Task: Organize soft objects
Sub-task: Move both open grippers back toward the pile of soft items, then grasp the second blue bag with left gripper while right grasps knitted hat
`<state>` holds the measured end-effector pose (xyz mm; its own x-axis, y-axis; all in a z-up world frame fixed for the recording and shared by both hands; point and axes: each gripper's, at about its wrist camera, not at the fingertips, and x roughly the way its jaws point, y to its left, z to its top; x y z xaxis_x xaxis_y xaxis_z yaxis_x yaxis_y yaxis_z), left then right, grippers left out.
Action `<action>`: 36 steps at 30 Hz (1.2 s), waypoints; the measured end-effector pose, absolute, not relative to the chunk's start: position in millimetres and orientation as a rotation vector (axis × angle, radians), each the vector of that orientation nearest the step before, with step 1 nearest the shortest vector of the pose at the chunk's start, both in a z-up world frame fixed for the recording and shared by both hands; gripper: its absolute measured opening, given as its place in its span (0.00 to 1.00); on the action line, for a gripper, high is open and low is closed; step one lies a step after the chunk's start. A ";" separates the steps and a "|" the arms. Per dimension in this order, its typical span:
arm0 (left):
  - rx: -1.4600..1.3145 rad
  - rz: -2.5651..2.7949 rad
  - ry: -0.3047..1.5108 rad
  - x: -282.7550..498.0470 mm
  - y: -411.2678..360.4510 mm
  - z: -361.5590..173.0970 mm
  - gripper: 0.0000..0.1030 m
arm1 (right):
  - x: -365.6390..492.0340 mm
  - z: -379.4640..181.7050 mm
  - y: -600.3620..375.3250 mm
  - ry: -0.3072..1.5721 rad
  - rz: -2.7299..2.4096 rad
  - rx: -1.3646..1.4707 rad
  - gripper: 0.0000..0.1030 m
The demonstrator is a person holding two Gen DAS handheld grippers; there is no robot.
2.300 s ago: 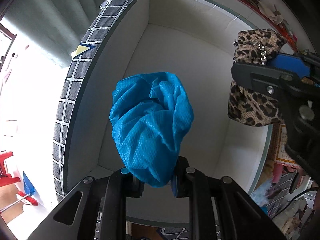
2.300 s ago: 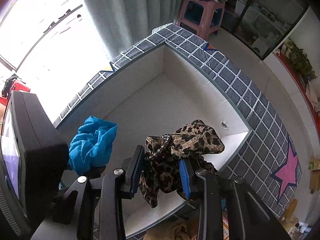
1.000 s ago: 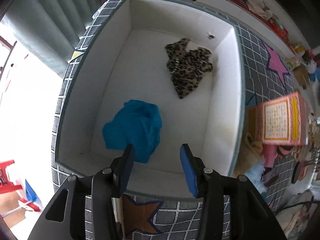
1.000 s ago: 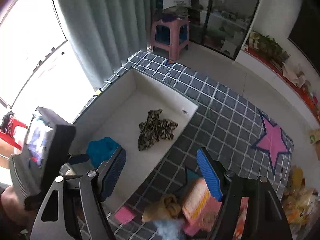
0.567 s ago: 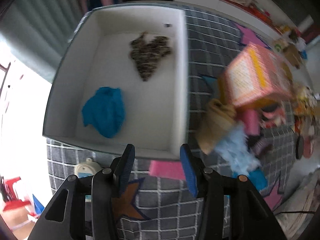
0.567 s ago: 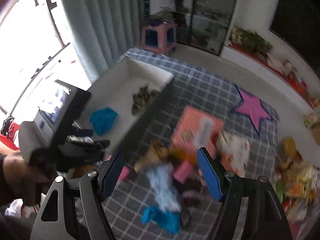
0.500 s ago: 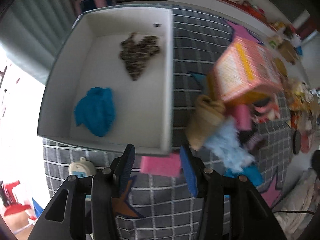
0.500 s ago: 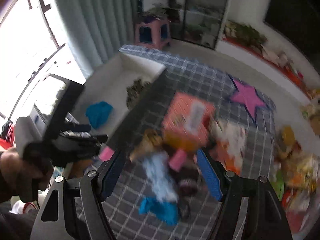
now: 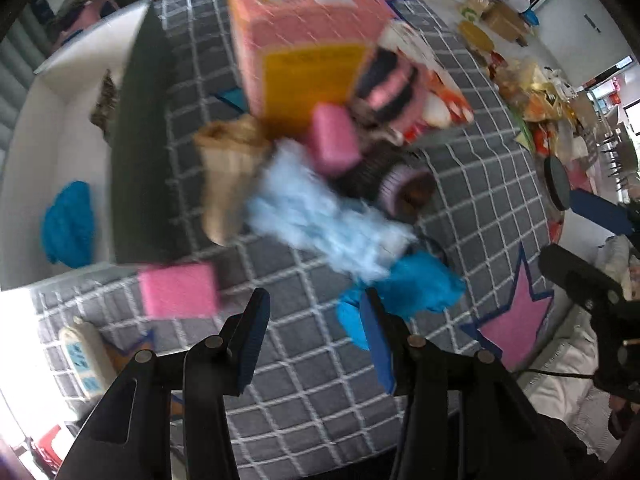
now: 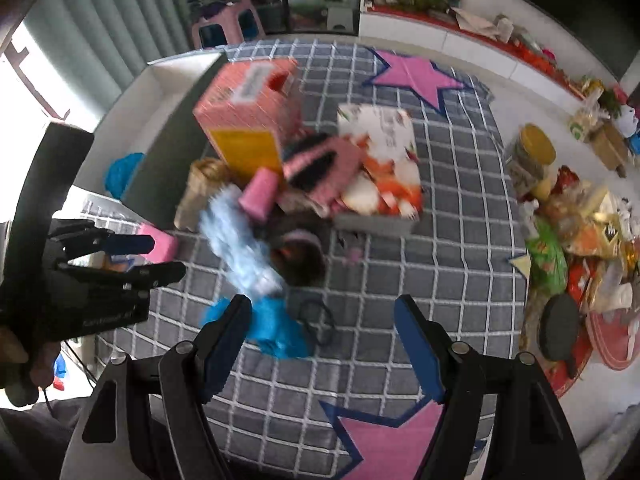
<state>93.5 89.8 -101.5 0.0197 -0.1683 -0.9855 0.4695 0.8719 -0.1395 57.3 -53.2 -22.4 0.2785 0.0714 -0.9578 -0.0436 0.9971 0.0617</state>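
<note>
The white storage bin (image 9: 20, 168) sits at the left of the grey checked mat; a blue cloth (image 9: 68, 224) and a leopard-print cloth (image 9: 105, 104) lie inside it. A pile of soft things lies mid-mat: light blue fluffy cloth (image 9: 320, 220), bright blue cloth (image 9: 416, 284), tan cloth (image 9: 228, 176), pink sponges (image 9: 176, 290), dark hat (image 9: 384, 188). My left gripper (image 9: 312, 340) is open and empty, just short of the bright blue cloth. My right gripper (image 10: 320, 344) is open and empty above the bright blue cloth (image 10: 276, 332).
A pink and yellow box (image 9: 300, 36) and a printed carton (image 10: 380, 160) stand behind the pile. Snack packs and a jar (image 10: 532, 160) crowd the right edge of the mat. A white timer (image 9: 86, 356) lies near the front left. A black hair tie (image 10: 316, 320) lies by the blue cloth.
Both grippers let go of their cloths into the bin, pulled back and swung right. They now hover open over the pile on the mat.
</note>
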 end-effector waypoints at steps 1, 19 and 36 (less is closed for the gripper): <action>0.255 -0.500 1.484 91.2 83.4 -103.8 0.49 | 56.5 -26.3 -57.1 1.293 0.086 0.025 0.73; 0.370 -0.562 1.529 58.9 19.1 -156.7 0.50 | 57.3 -54.9 -102.3 1.321 0.263 0.036 0.73; 0.209 -0.482 1.590 72.5 29.0 -168.4 0.53 | 122.9 -65.4 -84.7 1.309 0.366 -0.007 0.73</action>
<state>72.5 29.0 -168.4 -0.0863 -0.1556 -0.9840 0.4173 0.8913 -0.1775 122.9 -84.7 -65.4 0.2100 0.2595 -0.9426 -0.2676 0.9426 0.1998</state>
